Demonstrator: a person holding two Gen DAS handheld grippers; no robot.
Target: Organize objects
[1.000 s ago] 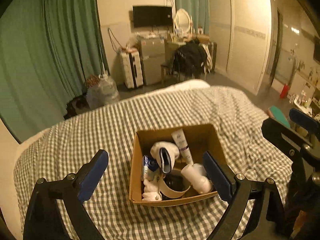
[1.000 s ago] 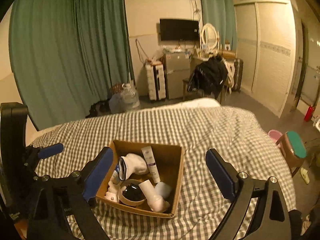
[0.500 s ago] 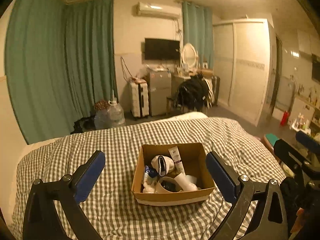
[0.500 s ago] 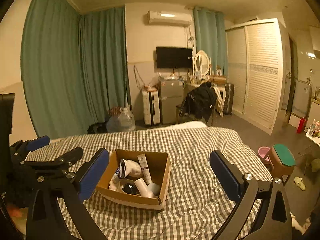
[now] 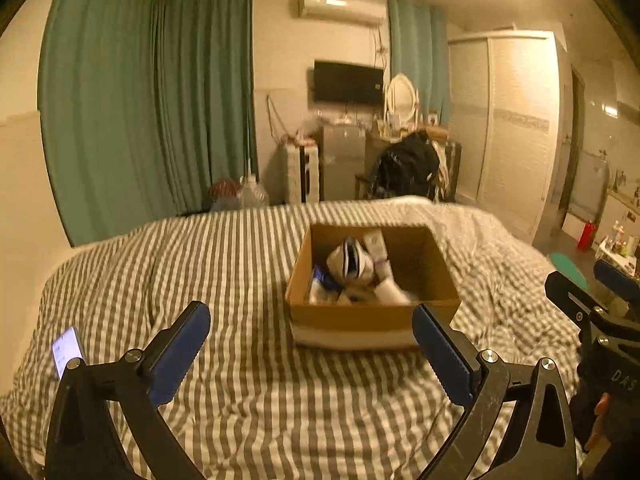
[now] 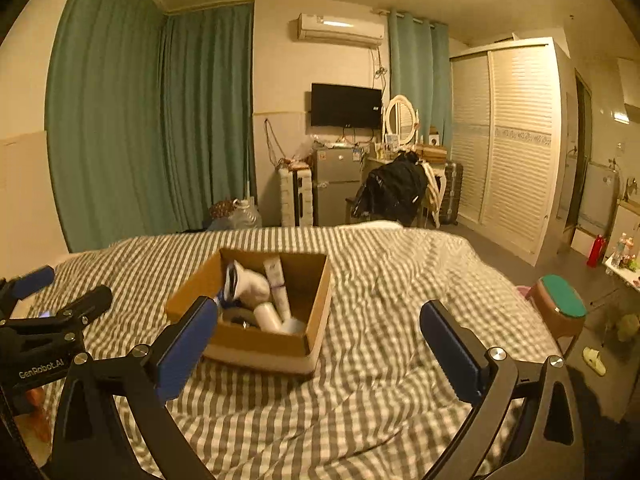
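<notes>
- You're backing both grippers off the box point(image 5: 374, 304): vs a sec ago it's looking smaller and farther off in both views, and more of the room is showing.
- Left gripper point(image 5: 310, 350) is spread wide w/ nothing btwn the pads; right gripper point(image 6: 318, 346) is the same, released and empty.
- Box is sitting on the checked bedspread point(image 5: 240, 280), at approx 12 o'clock from the left gripper and 11 o'clock from the right. It's holding a white bundle point(image 6: 248, 286), a tube point(image 6: 276, 280) and bottles, blurred here.
- Prob meaning: nothing's picked yet, so sorting isn't started or you're resetting.
- A lit phone point(image 5: 66, 350) is lying on the bedspread at 9 o'clock from the left gripper, well apart from the box.
- Nothing's standing btwn the grippers and the box; the box walls are crowding side access, so reaching in from the top looks easier.
- A stool point(image 6: 560, 306) is standing off the bed at 3 o'clock, out of the way.
</notes>
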